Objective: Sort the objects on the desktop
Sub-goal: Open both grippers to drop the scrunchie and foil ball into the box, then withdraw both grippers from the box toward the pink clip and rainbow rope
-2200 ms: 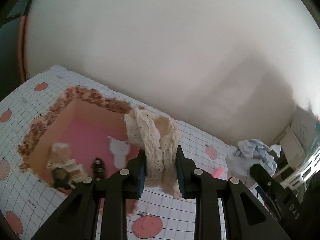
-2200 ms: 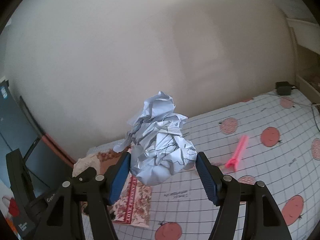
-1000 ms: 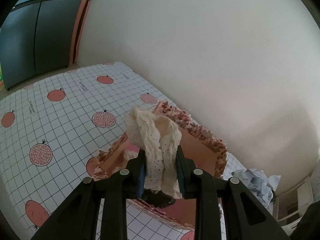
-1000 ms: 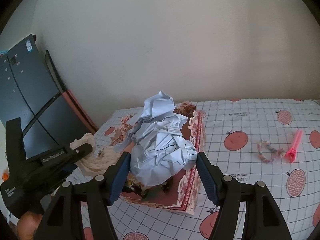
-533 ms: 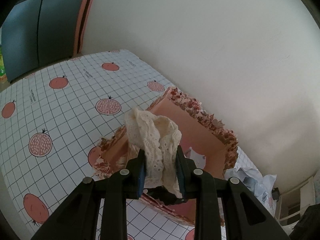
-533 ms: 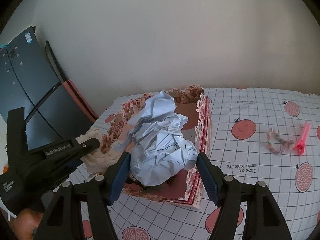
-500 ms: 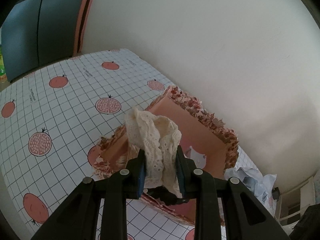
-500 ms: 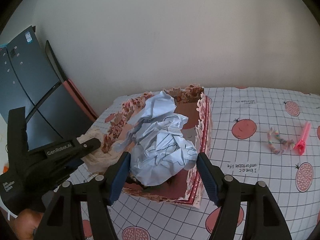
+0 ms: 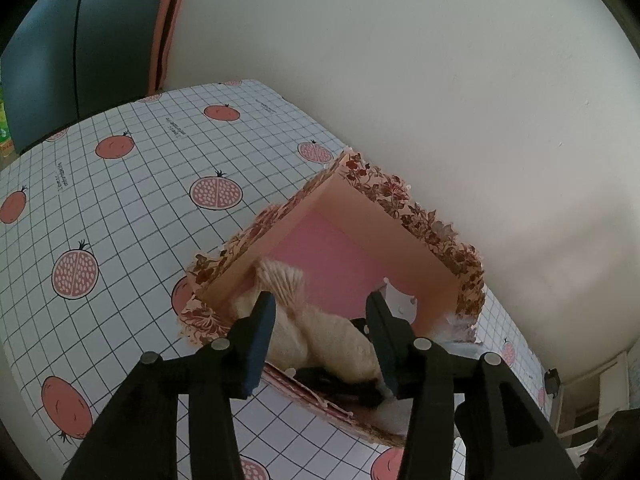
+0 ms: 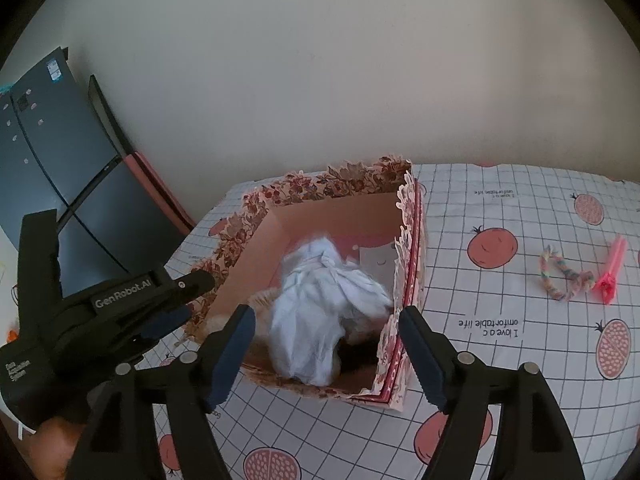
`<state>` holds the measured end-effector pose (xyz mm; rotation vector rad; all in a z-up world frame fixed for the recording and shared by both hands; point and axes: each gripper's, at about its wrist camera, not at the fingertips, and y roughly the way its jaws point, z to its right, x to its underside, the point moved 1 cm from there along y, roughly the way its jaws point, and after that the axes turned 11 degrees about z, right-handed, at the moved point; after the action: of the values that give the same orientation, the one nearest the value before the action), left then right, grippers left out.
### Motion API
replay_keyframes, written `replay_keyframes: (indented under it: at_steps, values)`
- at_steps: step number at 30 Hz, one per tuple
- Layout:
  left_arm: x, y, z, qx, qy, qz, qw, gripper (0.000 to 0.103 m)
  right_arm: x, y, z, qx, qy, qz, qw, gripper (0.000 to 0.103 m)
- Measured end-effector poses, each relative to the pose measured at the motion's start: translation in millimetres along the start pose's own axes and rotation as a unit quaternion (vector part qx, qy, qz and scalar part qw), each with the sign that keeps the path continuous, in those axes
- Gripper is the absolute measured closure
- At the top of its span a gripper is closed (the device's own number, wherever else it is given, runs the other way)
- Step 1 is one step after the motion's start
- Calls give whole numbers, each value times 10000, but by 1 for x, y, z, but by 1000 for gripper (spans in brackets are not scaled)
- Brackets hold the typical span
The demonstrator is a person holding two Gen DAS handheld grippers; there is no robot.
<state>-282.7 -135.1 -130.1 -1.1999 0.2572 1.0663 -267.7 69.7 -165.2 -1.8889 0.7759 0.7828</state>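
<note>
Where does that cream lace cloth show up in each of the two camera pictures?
Left wrist view: cream lace cloth lies low and central, between the open left gripper fingers.
Right wrist view: only a cream edge peeks left of the crumpled white paper.
Shared landmark: the floral-edged pink cardboard box.

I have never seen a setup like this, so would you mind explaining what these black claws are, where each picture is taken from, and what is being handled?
They are hand-held grippers, one per hand, each with a fisheye camera looking along its fingers. In the left view, the left gripper has just been opening and has let go of the cream lace cloth, which lies in the floral box. In the right view, the right gripper has likewise opened over the crumpled paper, now in that box. Left out on the pomegranate tablecloth are a braided bracelet and a pink clip.
</note>
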Motion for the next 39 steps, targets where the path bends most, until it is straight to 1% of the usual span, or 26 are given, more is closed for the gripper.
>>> replay_keyframes:
  at_steps: [4,16,24,25,29,32,37,38,39]
  values:
    - [0,1,0,-6,6,-47,10000,52,-1,-1,0,12,0,11,10000,26]
    - [1,2,2,-18,60,-86,9999,51,-2,-3,-2,19,3,13,10000,26]
    - [1,2,5,-13,114,-90,9999,51,-6,-9,-2,16,24,86,10000,26]
    - [1,1,6,-12,129,-83,9999,51,-6,-10,-2,126,78,145,9998,26]
    - [0,-3,11,-5,177,-47,9998,51,-10,-16,2,143,112,206,9996,26]
    - [0,-6,16,0,224,-11,9997,45,-14,-21,5,169,136,263,9994,26]
    - [0,-13,27,30,351,47,9994,43,-22,-33,20,315,228,390,9985,26]
    - [0,-13,29,21,394,54,9992,41,-23,-35,24,364,248,416,9982,26]
    - [1,-15,34,-17,491,84,9988,35,-25,-38,30,432,289,442,9977,25]
